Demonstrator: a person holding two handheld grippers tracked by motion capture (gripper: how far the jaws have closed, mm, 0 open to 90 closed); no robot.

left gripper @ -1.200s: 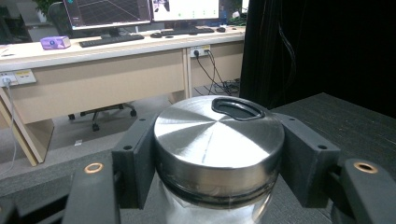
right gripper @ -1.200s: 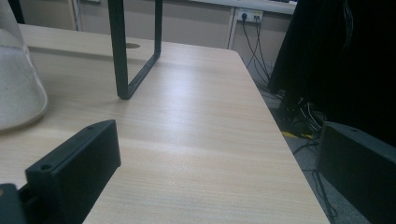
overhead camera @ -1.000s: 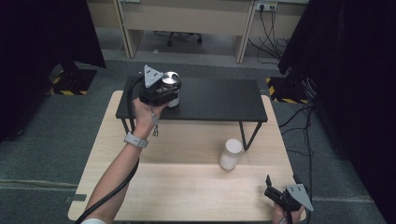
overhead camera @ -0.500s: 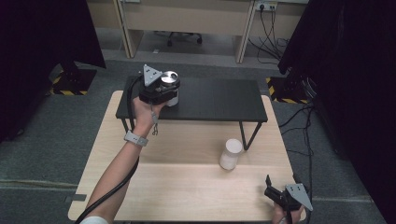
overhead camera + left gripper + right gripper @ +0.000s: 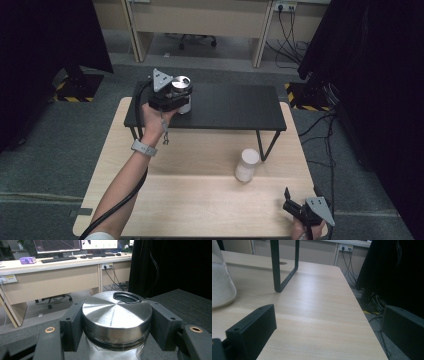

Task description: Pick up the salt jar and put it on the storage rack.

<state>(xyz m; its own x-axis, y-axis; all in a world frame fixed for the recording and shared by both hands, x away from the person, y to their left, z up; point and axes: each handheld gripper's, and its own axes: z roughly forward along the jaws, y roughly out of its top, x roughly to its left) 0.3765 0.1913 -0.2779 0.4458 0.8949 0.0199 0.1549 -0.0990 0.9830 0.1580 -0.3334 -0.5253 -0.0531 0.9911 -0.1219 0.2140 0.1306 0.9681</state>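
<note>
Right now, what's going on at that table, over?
Left gripper shut on steel-lidded glass jar, standing on black raised shelf. Right gripper open, idle at wooden table edge. White cylindrical container stands untouched, nothing in the way.

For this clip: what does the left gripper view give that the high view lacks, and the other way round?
Left gripper view alone: monitors and a keyboard on the desk behind, plus the oval opening in the jar's metal lid. High view alone: the white cup on the wooden table, and the right gripper at its near corner. Both: the left gripper closed around the jar on the black shelf.
</note>
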